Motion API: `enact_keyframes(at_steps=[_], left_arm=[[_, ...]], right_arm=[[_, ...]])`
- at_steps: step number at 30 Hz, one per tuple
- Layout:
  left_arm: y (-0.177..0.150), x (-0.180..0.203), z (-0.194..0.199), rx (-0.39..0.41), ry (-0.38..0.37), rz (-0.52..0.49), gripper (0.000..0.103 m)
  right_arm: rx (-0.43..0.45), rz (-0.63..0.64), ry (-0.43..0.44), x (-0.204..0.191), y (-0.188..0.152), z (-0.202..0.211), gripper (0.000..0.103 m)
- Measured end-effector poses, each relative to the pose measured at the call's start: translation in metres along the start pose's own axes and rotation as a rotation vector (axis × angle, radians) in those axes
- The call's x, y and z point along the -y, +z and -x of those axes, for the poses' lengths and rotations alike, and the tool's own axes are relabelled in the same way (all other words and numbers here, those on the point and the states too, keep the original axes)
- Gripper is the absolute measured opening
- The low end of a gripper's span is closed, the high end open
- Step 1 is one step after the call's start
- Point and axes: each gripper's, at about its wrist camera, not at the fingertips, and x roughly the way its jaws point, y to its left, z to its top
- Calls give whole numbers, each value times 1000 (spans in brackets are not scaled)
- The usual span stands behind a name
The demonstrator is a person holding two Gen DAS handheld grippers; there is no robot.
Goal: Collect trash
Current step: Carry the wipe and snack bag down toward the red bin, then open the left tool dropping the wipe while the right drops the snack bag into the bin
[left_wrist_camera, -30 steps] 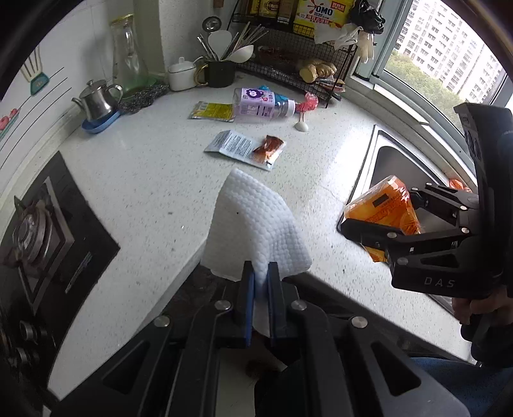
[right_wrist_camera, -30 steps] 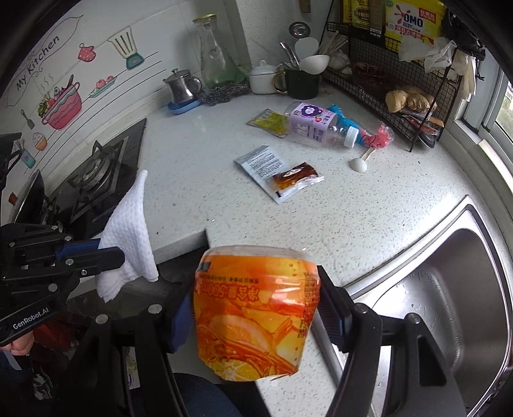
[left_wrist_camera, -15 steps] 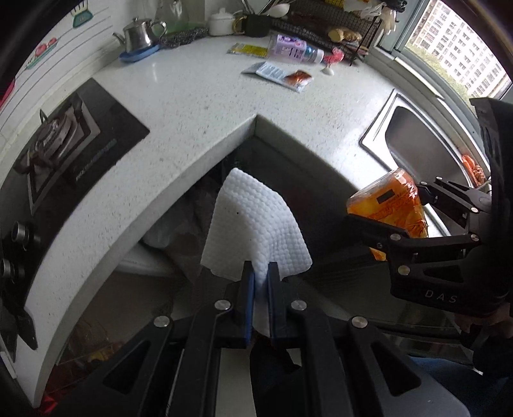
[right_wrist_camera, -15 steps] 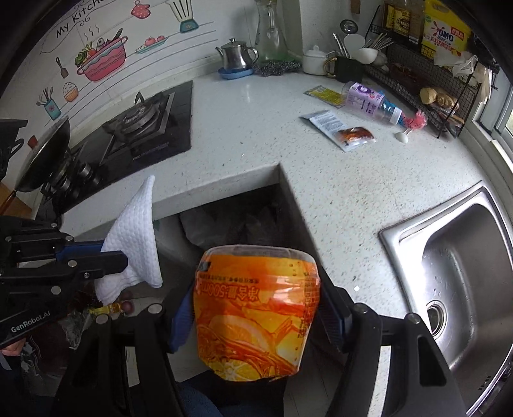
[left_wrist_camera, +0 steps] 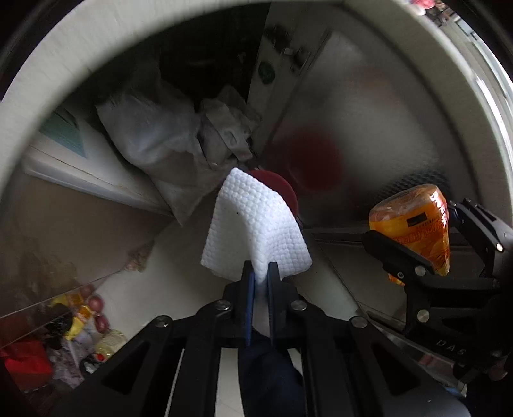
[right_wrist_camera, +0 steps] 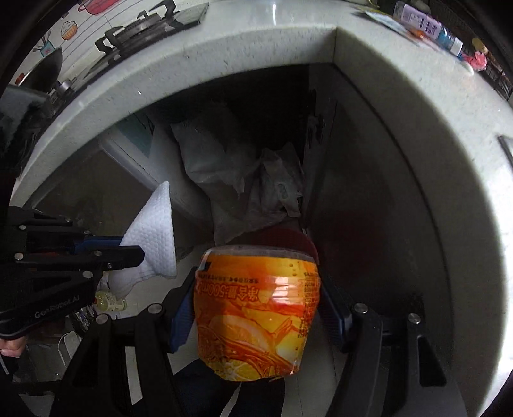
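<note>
My left gripper [left_wrist_camera: 260, 272] is shut on a white textured paper towel [left_wrist_camera: 253, 224], which also shows in the right wrist view [right_wrist_camera: 154, 237]. My right gripper [right_wrist_camera: 256, 308] is shut on a crushed orange drink bottle [right_wrist_camera: 256, 314], seen at the right of the left wrist view [left_wrist_camera: 413, 227]. Both grippers are low, below the white countertop edge [right_wrist_camera: 224, 45], facing the dark space under the counter. A dark red round bin rim [left_wrist_camera: 275, 186] sits just behind the towel and above the bottle [right_wrist_camera: 288, 239].
White plastic bags [left_wrist_camera: 154, 141] are piled under the counter. A metal cabinet door [left_wrist_camera: 368, 134] stands at the right. Bottles and clutter [left_wrist_camera: 80, 324] lie on the floor at the left. A purple bottle [right_wrist_camera: 423, 22] and wrappers lie on the countertop.
Both grippers have dropped from above the countertop to below its edge, holding the towel and the bottle. The under-counter space and red bin have come into view.
</note>
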Motion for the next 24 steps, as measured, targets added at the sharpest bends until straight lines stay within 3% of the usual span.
enact_keyframes(at_steps=[13,20,24], left_arm=[[21,-14,-170,-32,9,-38,6],[30,-15,-229,-51,-23,-16,6],[37,-9,-238,-30,-1,-60,7]], right_arm=[[-62,-51,-51,43,-14,-183,65],[-63,-79,-65,63,-31,-222,65],[-81,-125,-69,70,-42,-225,65]])
